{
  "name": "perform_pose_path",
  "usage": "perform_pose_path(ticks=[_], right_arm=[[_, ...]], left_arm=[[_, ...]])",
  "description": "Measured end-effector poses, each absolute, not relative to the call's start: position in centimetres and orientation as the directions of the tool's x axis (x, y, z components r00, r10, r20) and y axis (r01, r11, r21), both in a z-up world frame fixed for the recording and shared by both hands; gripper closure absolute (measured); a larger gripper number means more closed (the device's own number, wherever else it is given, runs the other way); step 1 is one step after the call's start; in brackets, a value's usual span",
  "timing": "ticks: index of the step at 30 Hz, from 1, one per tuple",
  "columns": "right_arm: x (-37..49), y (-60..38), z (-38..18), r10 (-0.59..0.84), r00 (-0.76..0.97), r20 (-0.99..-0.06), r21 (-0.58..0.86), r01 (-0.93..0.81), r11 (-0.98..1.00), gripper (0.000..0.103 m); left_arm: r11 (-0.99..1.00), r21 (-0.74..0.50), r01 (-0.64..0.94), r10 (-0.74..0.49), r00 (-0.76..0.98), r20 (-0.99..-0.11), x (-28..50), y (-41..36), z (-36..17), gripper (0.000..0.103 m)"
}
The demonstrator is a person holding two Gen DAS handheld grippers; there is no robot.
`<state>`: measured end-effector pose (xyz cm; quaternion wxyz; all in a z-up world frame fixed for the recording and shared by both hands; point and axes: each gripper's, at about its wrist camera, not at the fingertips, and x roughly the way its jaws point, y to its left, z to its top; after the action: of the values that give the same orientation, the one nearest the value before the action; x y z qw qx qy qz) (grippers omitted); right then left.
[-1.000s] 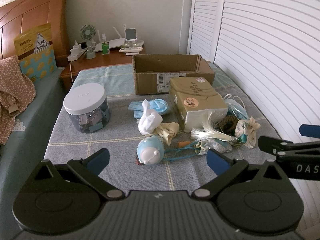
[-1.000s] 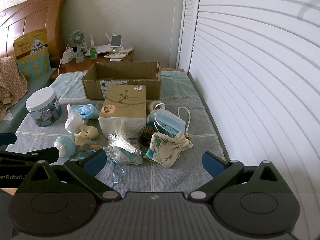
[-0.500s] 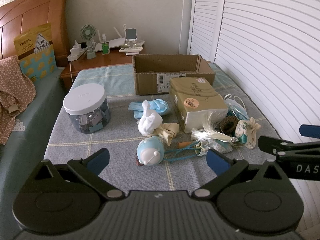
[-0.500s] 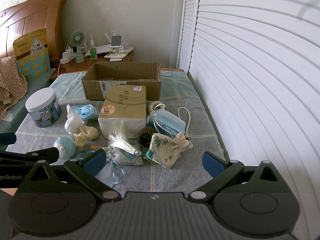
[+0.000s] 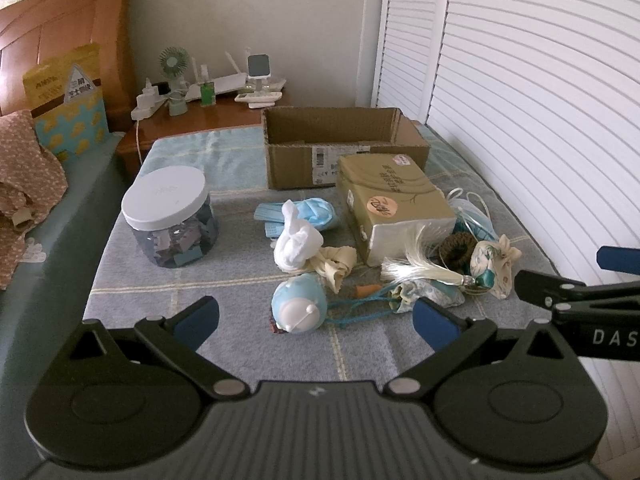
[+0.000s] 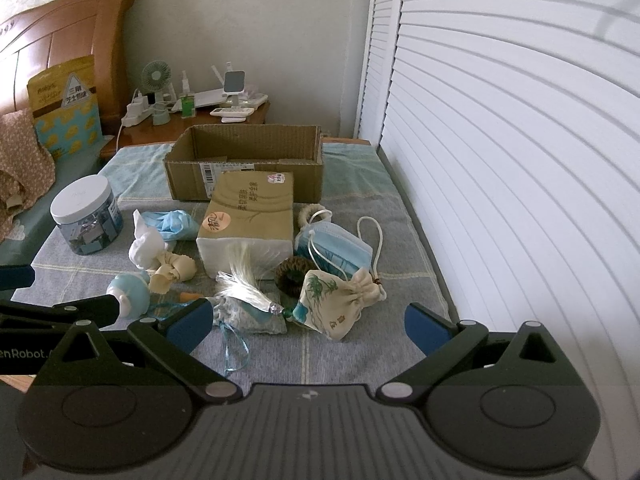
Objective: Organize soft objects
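I hold both the left tongs [image 5: 316,316] and the right tongs [image 6: 308,320] apart and empty above the bench, and judge the cream drawstring cloth pouch [image 6: 340,300], lying near the open brown cardboard box [image 6: 248,160], best pinched at its gathered neck.

i'm in a home bedroom: a carved wooden headboard [image 6: 76,36] rises at my left behind a bed with a floral cloth [image 5: 24,184] on it, and a wooden nightstand [image 6: 188,126] holds a small desk fan [image 6: 155,80], a power strip [image 6: 134,114] and a remote (white). louvered closet doors [image 6: 500,140] run along my right side.
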<state>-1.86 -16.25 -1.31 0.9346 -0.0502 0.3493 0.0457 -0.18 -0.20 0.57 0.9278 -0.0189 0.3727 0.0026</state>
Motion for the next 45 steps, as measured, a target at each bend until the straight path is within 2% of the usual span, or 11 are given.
perform_pose_path(ticks=[15, 22, 35, 45], right_arm=[[-0.6, -15.8, -1.6, 0.056, 0.751, -0.658, -0.085, -0.148, 0.985, 0.0], [-0.3, -15.9, -2.0, 0.064, 0.749, -0.659, -0.095, -0.167, 0.981, 0.0], [1.8, -18.2, -5.4, 0.04, 0.708, -0.705, -0.1, -0.155, 0.983, 0.0], [3.8, -20.0, -7.7, 0.067, 0.679, -0.731, -0.047, -0.148, 0.988, 0.0]], left_arm=[[0.998, -0.018, 0.053, -0.051, 0.732, -0.68, 1.6, 0.0, 0.1, 0.001], [0.993, -0.032, 0.116, -0.107, 0.731, -0.673, 2.4, 0.3, -1.1, 0.001], [0.992, -0.047, 0.121, -0.114, 0.643, -0.757, 4.8, 1.6, -6.8, 0.001], [0.992, -0.05, 0.114, -0.11, 0.613, -0.782, 6.0, 1.6, -8.5, 0.001]])
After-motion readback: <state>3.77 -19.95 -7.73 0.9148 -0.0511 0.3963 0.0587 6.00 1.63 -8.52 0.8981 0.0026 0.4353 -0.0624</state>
